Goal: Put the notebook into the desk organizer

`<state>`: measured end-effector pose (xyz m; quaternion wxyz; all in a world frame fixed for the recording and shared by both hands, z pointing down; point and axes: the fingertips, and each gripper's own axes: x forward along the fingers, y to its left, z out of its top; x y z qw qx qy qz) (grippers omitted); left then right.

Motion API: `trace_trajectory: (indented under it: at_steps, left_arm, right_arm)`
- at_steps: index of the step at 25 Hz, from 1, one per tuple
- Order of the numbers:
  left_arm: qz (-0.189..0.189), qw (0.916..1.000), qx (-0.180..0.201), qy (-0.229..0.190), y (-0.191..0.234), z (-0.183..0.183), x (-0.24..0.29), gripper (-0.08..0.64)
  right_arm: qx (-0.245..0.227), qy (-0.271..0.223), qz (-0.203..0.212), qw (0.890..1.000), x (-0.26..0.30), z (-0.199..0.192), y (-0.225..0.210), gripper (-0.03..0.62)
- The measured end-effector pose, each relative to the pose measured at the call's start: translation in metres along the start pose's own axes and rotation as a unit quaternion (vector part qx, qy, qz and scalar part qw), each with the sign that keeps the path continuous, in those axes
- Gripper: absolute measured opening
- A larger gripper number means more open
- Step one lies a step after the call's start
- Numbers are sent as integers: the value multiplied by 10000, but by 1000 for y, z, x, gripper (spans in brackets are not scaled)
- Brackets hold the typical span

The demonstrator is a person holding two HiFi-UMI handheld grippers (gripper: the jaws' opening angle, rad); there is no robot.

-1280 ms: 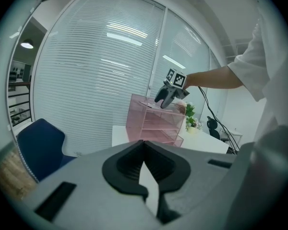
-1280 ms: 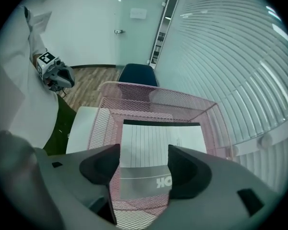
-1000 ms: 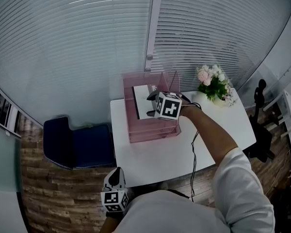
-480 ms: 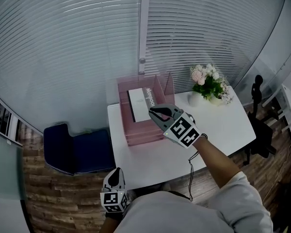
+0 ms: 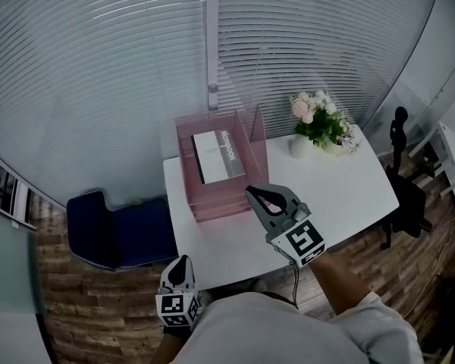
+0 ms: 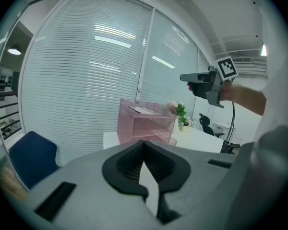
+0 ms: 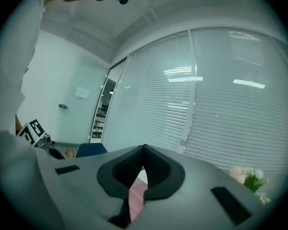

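The grey-and-white notebook [image 5: 214, 155] lies flat on the top tier of the pink see-through desk organizer [image 5: 227, 196], [image 6: 146, 123] at the back left of the white desk [image 5: 349, 196]. My right gripper [image 5: 253, 192], [image 7: 144, 148] hovers over the desk in front of the organizer, apart from it, shut with nothing between its jaws; it also shows in the left gripper view as the right gripper [image 6: 187, 77]. My left gripper [image 5: 182, 262], [image 6: 144, 143] hangs low by the desk's near edge, jaws closed and empty.
A white vase of pink flowers [image 5: 316, 122], [image 7: 247, 176] stands at the desk's back right. A blue chair [image 5: 117, 226] sits left of the desk, a black office chair [image 5: 406, 196] to the right. Blinds behind glass close off the back.
My right gripper has let go of the notebook on the organizer's top, pulled back towards me and shut its jaws. The left gripper has stayed put.
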<state>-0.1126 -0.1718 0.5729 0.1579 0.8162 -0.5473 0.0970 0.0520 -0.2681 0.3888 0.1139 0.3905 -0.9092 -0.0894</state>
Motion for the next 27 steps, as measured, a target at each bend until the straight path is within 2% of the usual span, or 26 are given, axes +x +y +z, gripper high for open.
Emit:
trace_trajectory:
  at_steps: [7,12,27]
  left_arm:
    - [-82,9999,57,88,-11,-4,0,8]
    - [-145,9998,83,129,-21,-9,0,9]
    - [-185,9996,132,161,-44,-16,-8,9]
  right_arm:
    - [719,-324,-293,9965,-41,-18,16,12]
    - [1222,-224,-351,9916,-58,-42,27,12]
    - [1243,-363,-502,9903,-80,-42,25,12]
